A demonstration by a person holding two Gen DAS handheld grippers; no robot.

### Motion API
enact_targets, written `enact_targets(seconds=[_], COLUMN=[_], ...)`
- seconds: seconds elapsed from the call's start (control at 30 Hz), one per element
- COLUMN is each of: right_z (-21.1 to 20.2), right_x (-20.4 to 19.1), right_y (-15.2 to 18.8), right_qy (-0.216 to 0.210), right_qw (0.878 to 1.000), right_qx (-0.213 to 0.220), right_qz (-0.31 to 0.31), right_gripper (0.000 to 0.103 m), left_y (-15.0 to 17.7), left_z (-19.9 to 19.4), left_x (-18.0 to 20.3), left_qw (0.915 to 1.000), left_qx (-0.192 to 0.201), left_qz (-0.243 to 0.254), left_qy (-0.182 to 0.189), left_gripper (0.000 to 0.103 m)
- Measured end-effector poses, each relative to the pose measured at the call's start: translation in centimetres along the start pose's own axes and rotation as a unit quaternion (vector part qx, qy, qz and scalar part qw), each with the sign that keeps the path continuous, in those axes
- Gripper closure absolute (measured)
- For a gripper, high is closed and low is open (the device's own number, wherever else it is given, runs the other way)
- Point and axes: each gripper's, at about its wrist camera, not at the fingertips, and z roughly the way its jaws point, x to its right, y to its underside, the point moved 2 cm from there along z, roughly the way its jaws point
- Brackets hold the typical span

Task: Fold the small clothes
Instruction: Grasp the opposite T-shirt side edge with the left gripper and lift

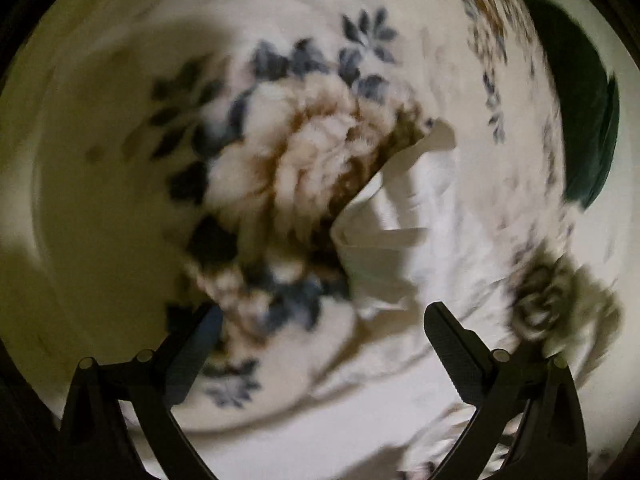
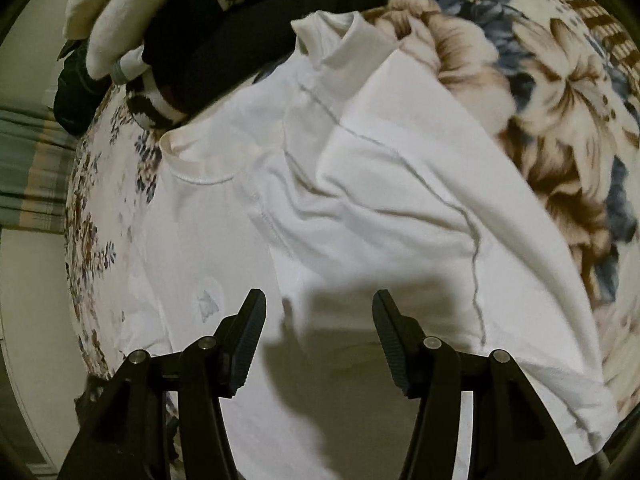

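A: Two black hand-held grippers, what are they doing?
B: The right gripper [image 2: 318,308] hangs with jaws apart, empty, over a white cotton T-shirt [image 2: 360,208] spread on a cream floral blanket [image 2: 560,92]. The left gripper [image 1: 320,324] is also spread wide, empty, above blurred blanket.
A: Anything else?
B: Dark clothes piled [image 2: 224,28] beyond the collar.

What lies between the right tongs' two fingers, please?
In the right wrist view, the right tongs stand open over the white shirt; only its shadowed fabric shows between them, ungripped.
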Motion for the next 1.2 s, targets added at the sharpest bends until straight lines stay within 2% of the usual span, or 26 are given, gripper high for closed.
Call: enact_targets(seconds=[0.07,0.2,0.37,0.43,0.53,0.57,0.6,0.63,0.67,0.73,0.77,0.97,1.03,1.1,1.2], right_z=[0.6,1.5,1.2,1.0,0.8,0.7,0.6,0.4,0.3,0.0,-0.2,-0.4,-0.6,-0.8,-1.5], right_x=[-0.5,-1.3,-1.5,-1.1,0.0,0.4,0.8,1.1,1.4,1.6,1.7,1.8,2.1,2.7,3.9], right_y=[0.0,-0.6,-1.3,-1.4,-1.3,-1.3,-1.2,-1.2,-1.2,-1.2,-1.2,-1.1,-1.1,-1.1,-1.1], right_qy=[0.001,0.012,0.026,0.039,0.042,0.043,0.042,0.041,0.041,0.038,0.036,0.025,0.022,0.020,0.017], right_qw=[1.000,1.000,1.000,0.999,0.999,0.999,0.999,0.999,0.999,0.999,0.999,1.000,1.000,1.000,1.000], right_qx=[0.001,0.001,0.007,0.008,0.004,0.004,0.004,0.005,0.006,0.009,0.011,0.009,0.010,0.010,0.010], right_qz=[0.000,-0.006,-0.014,-0.016,-0.002,0.004,0.011,0.018,0.022,0.025,0.025,0.014,0.012,0.015,0.021], right_gripper=[0.045,0.045,0.045,0.045,0.045,0.045,0.045,0.045,0.045,0.045,0.045,0.045,0.045,0.045,0.045], left_y=[0.5,1.3,0.7,1.0,1.2,1.1,1.1,1.1,1.0,1.0,1.0,2.0,2.6,4.0,7.9], left_z=[-0.2,2.0,2.2,2.3,2.8,2.9,3.0,3.0,3.1,2.9,2.8,0.1,-0.7,-1.8,-3.5], left_x=[-0.5,-0.3,2.3,3.2,4.2,4.4,4.4,4.3,4.2,3.6,3.8,4.8,6.1,8.5,12.9], left_qw=[0.9997,0.9996,0.9980,0.9971,0.9958,0.9956,0.9955,0.9953,0.9955,0.9953,0.9948,0.9869,0.9814,0.9701,0.9427], left_qx=[0.008,0.023,0.058,0.069,0.077,0.079,0.082,0.085,0.083,0.087,0.093,0.136,0.151,0.172,0.196], left_qz=[-0.016,-0.016,-0.012,0.002,0.022,0.023,0.023,0.024,0.027,0.028,0.031,0.087,0.118,0.171,0.269], left_qy=[0.017,-0.008,-0.023,-0.032,-0.044,-0.044,-0.042,-0.040,-0.038,-0.031,-0.027,-0.008,-0.004,0.002,0.019], left_gripper=[0.000,0.000,0.000,0.002,0.012,0.019,0.041,0.056,0.082,0.089,0.096,0.099,0.099,0.099,0.099])
